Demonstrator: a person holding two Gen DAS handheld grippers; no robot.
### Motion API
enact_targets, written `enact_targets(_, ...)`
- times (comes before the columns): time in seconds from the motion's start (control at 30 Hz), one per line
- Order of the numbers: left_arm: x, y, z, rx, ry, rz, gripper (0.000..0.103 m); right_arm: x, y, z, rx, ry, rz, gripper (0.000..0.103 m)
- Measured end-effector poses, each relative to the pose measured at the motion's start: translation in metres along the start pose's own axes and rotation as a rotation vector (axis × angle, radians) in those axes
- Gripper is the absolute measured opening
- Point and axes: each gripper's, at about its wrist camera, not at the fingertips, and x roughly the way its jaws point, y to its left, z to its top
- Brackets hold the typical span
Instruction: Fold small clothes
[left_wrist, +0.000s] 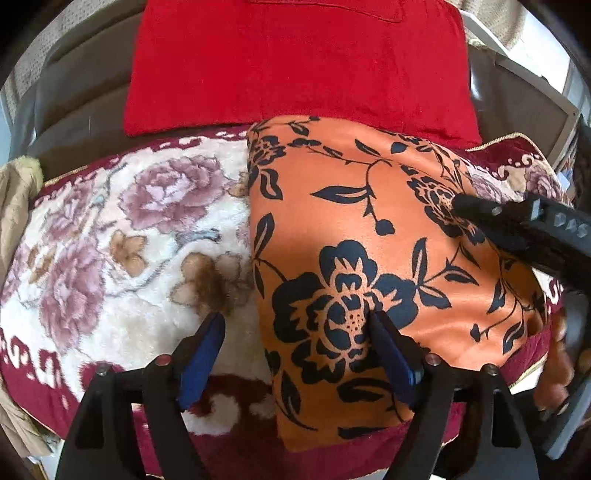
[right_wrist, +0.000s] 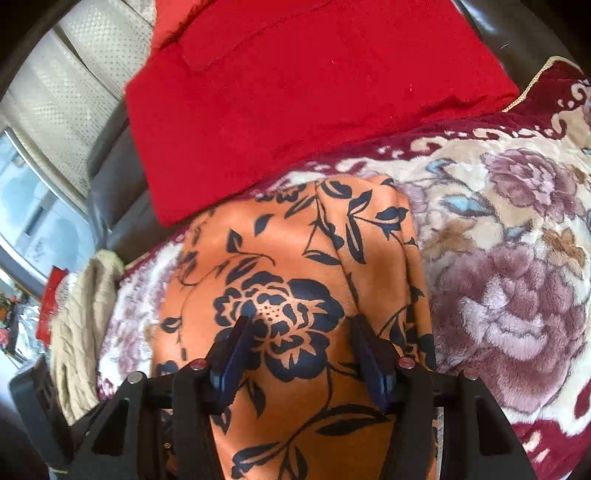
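An orange garment with a dark blue flower print (left_wrist: 369, 221) lies folded flat on a plush floral blanket (left_wrist: 110, 229). My left gripper (left_wrist: 297, 332) hovers low over the garment's left edge. Its blue pads are wide apart and open: one is over the blanket, the other over the printed flower, and no cloth is pinched. From the right, one of the right gripper's fingers (left_wrist: 476, 210) reaches over the garment's far right part. In the right wrist view the right gripper (right_wrist: 301, 325) stands open above the orange garment (right_wrist: 288, 258), its pads either side of a large printed flower.
A red cloth (left_wrist: 295, 62) lies behind the garment, against a dark leather backrest (left_wrist: 81, 103). A beige knitted piece (right_wrist: 85, 332) sits beside the blanket (right_wrist: 509, 266). A window and a pale perforated curtain (right_wrist: 55, 103) show beyond.
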Motion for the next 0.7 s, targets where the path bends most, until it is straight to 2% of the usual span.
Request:
enact_targets(0.2, -0.032, 0.0, -0.01, 0.031, -0.068, 0.078, 0.081, -0.047, 0.007, -0.011, -0.023, -0.028, 0.077, 0.059)
enact_targets(0.27, -0.037, 0.0, -0.016, 0.027, -0.078, 0.08, 0.081, -0.056, 0.015, -0.019, -0.041, -0.026, 0.09, 0.059)
enact_targets(0.43, -0.01, 0.0, -0.024, 0.027, 0.008, 0.079, 0.082, -0.034, 0.0, -0.041, 0.015, 0.059, 0.065, 0.059)
enact_targets(0.57, -0.011, 0.002, -0.023, 0.011, 0.003, 0.083, 0.082, -0.027, -0.003, -0.043, 0.019, 0.07, 0.048, 0.059)
enact_targets(0.7, -0.03, -0.004, -0.019, 0.03, -0.023, 0.137, 0.082, -0.041, 0.006, -0.042, 0.0, 0.048, 0.041, 0.059)
